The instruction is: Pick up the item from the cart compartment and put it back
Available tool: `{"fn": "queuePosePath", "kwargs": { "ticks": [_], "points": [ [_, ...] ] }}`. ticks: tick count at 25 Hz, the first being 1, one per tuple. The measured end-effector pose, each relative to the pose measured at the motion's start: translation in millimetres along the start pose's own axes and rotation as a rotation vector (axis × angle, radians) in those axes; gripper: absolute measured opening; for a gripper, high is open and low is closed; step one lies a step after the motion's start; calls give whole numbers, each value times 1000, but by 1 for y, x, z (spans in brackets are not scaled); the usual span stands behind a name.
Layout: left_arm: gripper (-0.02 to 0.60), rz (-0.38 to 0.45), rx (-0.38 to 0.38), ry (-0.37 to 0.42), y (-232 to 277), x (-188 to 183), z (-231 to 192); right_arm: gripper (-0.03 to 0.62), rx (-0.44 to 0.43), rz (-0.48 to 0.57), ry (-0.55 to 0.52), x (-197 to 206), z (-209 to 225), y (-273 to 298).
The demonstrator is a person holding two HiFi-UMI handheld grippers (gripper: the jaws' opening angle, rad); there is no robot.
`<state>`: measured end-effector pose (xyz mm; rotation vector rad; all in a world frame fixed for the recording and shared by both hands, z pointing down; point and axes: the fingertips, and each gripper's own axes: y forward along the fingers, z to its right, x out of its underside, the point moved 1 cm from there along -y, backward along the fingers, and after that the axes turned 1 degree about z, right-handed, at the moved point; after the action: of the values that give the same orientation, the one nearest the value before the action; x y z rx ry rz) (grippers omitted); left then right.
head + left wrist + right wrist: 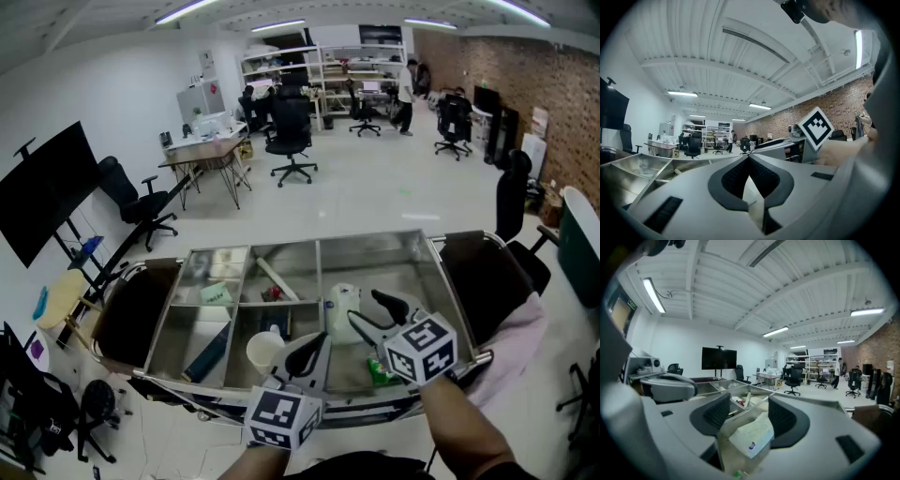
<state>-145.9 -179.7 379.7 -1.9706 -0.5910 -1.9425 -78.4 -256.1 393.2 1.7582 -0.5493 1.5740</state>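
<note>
The steel cart [309,246] has several compartments. A white packet [339,302] lies in its front right compartment. My right gripper [367,307] is just right of the packet, open, angled slightly down. In the right gripper view the white packet [751,436] sits low between the spread jaws of the right gripper [749,401], and the left pad is clearly apart from it. My left gripper [317,345] hovers over the cart's front edge, pointing level. The left gripper view has the left gripper [749,157] with its tips meeting and nothing in them.
A white paper cup [263,351] stands in the front middle compartment and a green wrapper [380,375] lies under my right gripper. A blue object [208,353], a pale box [216,293] and a tube [277,279] occupy other compartments. Office chairs and desks stand beyond.
</note>
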Motion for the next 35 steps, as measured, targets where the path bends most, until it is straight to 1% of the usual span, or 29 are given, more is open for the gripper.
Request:
{"fn": "queuePosePath", "kwargs": {
  "ticks": [3, 7, 9, 10, 13, 16, 18, 20, 24, 26, 27, 29, 31, 32, 35],
  "points": [
    [0, 18, -12, -5, 15, -1, 1, 287, -13, -66, -6, 11, 20, 27],
    [0, 22, -34, 1, 23, -4, 4, 297, -34, -177, 14, 37, 35, 60],
    [0, 28, -53, 5, 25, -4, 2, 352, -50, -247, 20, 55, 40, 75],
    [0, 32, -63, 8, 26, -3, 1, 368, -57, -279, 26, 64, 43, 82],
    [0, 34, -85, 5, 29, -1, 0, 368, -83, -360, 71, 87, 47, 96],
    [0, 32, -99, -7, 31, 3, 1, 368, -111, -413, 136, 106, 43, 107],
    [0, 33, -106, -17, 33, 6, 1, 367, -111, -458, 120, 121, 41, 112],
    [0, 33, -110, -27, 35, 8, 3, 345, -99, -498, 94, 134, 41, 115],
    [0, 27, -114, -35, 37, 12, 5, 332, -74, -519, 55, 140, 42, 118],
    [0, 29, -116, -37, 36, 12, 7, 309, -73, -526, 12, 140, 41, 118],
    [0, 31, -116, -36, 35, 12, 7, 285, -81, -528, -5, 140, 39, 118],
    [0, 32, -117, -32, 35, 11, 8, 164, -97, -529, -15, 138, 35, 118],
    [0, 30, -117, -35, 35, 11, 9, 89, -104, -531, 18, 137, 34, 117],
    [0, 26, -116, -39, 35, 11, 9, 63, -106, -532, 45, 137, 35, 117],
    [0, 10, -117, -36, 37, 13, 9, 37, -100, -521, 114, 133, 44, 113]
  ]
}}
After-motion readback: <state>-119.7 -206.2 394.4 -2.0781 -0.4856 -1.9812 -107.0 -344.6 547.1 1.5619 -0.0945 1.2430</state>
